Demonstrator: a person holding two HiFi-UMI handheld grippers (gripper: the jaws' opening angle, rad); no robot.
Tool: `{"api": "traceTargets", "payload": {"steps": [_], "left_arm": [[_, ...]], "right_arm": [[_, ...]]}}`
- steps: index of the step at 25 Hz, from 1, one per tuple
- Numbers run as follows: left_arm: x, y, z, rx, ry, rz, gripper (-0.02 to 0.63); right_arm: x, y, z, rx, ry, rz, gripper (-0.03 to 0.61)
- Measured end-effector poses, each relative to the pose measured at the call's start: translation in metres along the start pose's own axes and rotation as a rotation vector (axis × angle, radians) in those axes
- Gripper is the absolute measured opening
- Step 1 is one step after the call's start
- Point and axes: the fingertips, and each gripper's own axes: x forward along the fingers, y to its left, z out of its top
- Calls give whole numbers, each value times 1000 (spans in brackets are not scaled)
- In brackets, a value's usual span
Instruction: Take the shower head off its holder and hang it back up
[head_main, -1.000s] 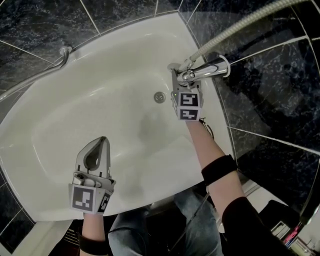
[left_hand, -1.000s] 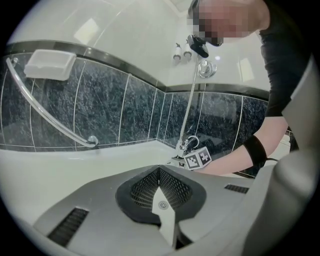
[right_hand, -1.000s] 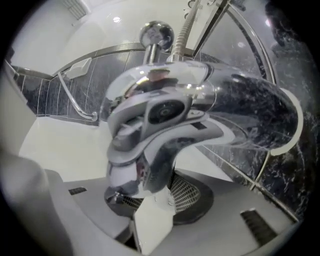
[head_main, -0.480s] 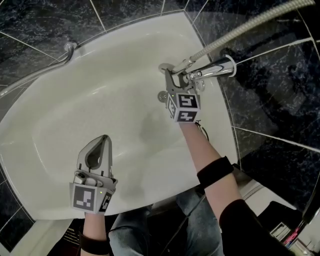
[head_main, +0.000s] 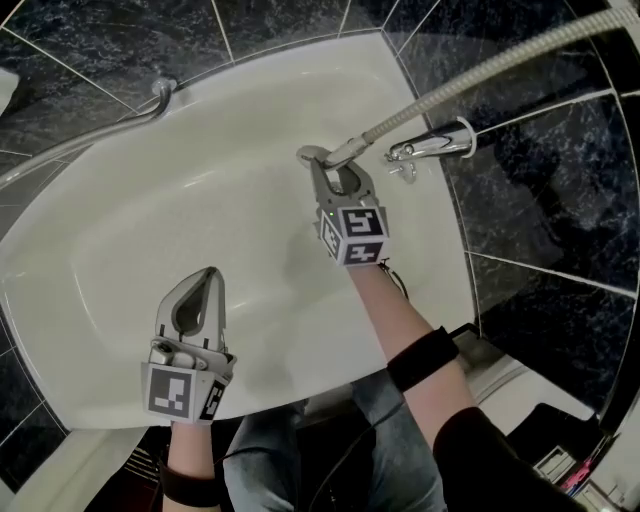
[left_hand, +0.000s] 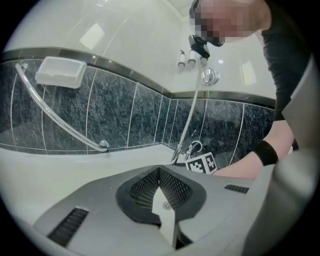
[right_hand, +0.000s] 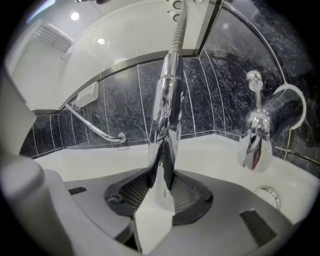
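What changed: the right gripper (head_main: 338, 178) has lifted the shower head (head_main: 322, 156) off the holder (head_main: 428, 145) on the chrome tap and carried it out over the tub. A moment ago the two were together; now the holder stands bare.
Right gripper: clamped on the shower head's chrome handle (right_hand: 166, 115), which rises straight up from between its jaws to the hose (head_main: 480, 68).
Shower head location: in the right gripper's grasp, with the holder up and to that gripper's right, near but clearly apart.
Hose: runs away from the right gripper, up and to its right, out of the head view.
Left gripper (head_main: 203, 292): clenched on nothing, hovering over the near side of the tub, well apart from the right gripper and hardly moved.
Meaning for the task: the taking-off half looks done. The hanging-back half seems to remain, so the handle would have to return to the holder.
Bathtub (head_main: 130, 240): a white corner tub beneath both grippers. No water or loose items show in it.
Soap dish (left_hand: 59, 71): white, on the dark tiled wall far ahead of the left gripper, above a slanting grab rail (left_hand: 60, 116). Its contents cannot be seen.
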Motion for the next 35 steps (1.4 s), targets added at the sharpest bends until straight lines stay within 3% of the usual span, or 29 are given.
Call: {"api": "traceTargets", "payload": {"steps": [7, 13, 17, 25, 35], "left_arm": [[-49, 6, 32, -23, -1, 58, 0], [-112, 17, 64, -60, -2, 161, 0], [-162, 29, 93, -96, -15, 240, 0], [-286, 59, 205, -115, -106, 441, 0], [-406, 79, 372, -66, -266, 580, 0]], "right_arm": [[-51, 78, 18, 22, 39, 105, 146], [-108, 182, 66, -13, 8, 315, 144], [-150, 254, 115, 36, -16, 443, 144], [-212, 381, 269, 190, -53, 617, 143], [-279, 463, 494, 172, -192, 739, 130]]}}
